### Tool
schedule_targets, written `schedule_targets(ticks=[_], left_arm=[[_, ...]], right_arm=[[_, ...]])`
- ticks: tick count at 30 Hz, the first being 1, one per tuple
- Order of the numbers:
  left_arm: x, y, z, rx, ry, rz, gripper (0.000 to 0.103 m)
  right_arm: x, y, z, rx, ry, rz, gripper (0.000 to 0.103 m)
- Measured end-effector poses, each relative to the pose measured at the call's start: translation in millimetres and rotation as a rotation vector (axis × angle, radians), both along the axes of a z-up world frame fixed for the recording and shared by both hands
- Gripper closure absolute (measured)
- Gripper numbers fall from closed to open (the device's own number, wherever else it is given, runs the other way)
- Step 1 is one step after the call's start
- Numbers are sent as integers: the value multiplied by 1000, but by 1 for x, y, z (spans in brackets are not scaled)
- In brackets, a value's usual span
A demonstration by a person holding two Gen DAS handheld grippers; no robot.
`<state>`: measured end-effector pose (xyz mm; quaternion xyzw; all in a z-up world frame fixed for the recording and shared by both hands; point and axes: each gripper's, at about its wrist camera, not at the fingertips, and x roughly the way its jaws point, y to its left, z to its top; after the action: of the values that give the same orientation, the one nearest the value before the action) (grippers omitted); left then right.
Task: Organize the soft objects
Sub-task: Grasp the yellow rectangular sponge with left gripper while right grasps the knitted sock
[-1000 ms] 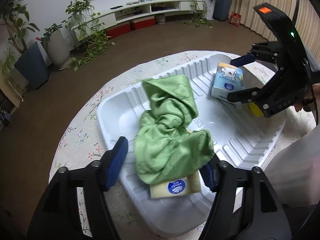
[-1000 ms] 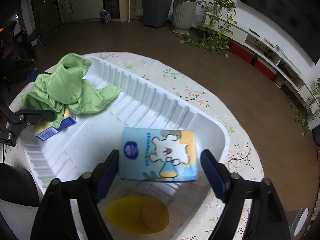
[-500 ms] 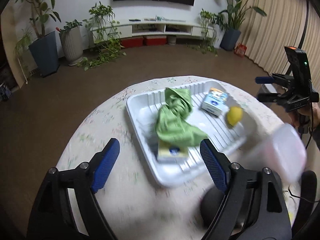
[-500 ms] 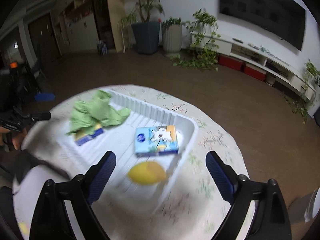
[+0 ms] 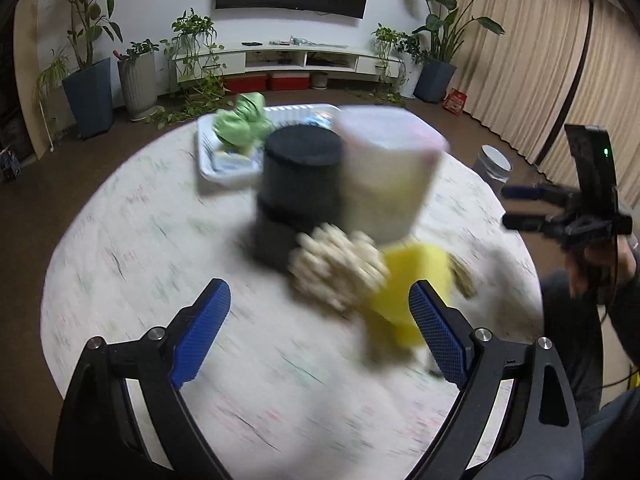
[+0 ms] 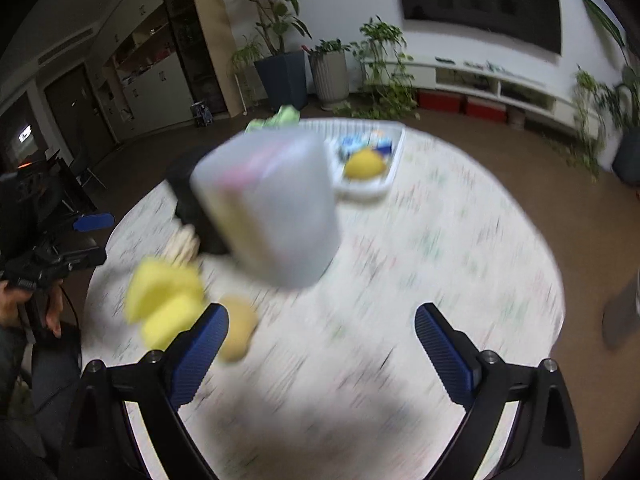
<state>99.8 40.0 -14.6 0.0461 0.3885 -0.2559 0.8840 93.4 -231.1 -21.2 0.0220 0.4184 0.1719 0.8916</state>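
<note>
Sitting under everything: round table [image 5: 132, 240] with pale flowered cloth, blurred in both views.

Standing near table centre: translucent lidded bin [image 5: 390, 176], and touching its side, black cylindrical container [image 5: 302, 178]. In the right wrist view, same bin [image 6: 268, 208] filling the centre at 12 o'clock from the right gripper, black container [image 6: 182, 188] peeking out at its 9 o'clock.

Resting at the far table edge: white ribbed tray [image 5: 208, 160], at 12 o'clock from the left gripper, well apart from it. Lying in it: green cloth [image 5: 242, 124] bunched at the far-left corner, a pale packet beneath it too blurred to read. In the right wrist view, tray [image 6: 394, 168] at 12 to 1 o'clock, holding a yellow round soft item [image 6: 365, 164] and a blue packet [image 6: 352, 144].

Lying on the cloth near the grippers: cream knobbly soft item [image 5: 336, 268] at 12 o'clock from the left gripper, just beyond its fingertips; yellow sponge-like pieces [image 5: 416, 280] touching it, just behind the right finger [image 5: 436, 340]. In the right wrist view, yellow pieces [image 6: 166, 300] at 10 o'clock, a tan rounded item [image 6: 236, 332] just beside the left finger [image 6: 196, 356].

Left gripper [image 5: 320, 334]: jaws opening, spread wide, gripping nothing, bare cloth between them.

Right gripper [image 6: 322, 354]: jaws opening, spread wide, gripping nothing, bare cloth between them.
</note>
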Motion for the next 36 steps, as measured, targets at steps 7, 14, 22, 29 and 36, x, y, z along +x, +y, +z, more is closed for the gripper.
schedule_targets(ticks=[7,14,22,29,36], left_arm=[[-29,-44,-8,40,-72,35,12],[-19,-64,-15,140,-100,44,12],[-6,-69,-32,166,-47,26,12],[1,-61,-38,121,-22,54,12],[0,-61,-36,84,-15,27,48]], right_arm=[[-40,25,-39,28,64,-90,11],[-40,34,-48,11,81,-123,11],[-21,38,-59,11,115,-120,17],[-20,43,-65,-7,118,-104,20],[-17,45,-64,-21,110,-96,33]])
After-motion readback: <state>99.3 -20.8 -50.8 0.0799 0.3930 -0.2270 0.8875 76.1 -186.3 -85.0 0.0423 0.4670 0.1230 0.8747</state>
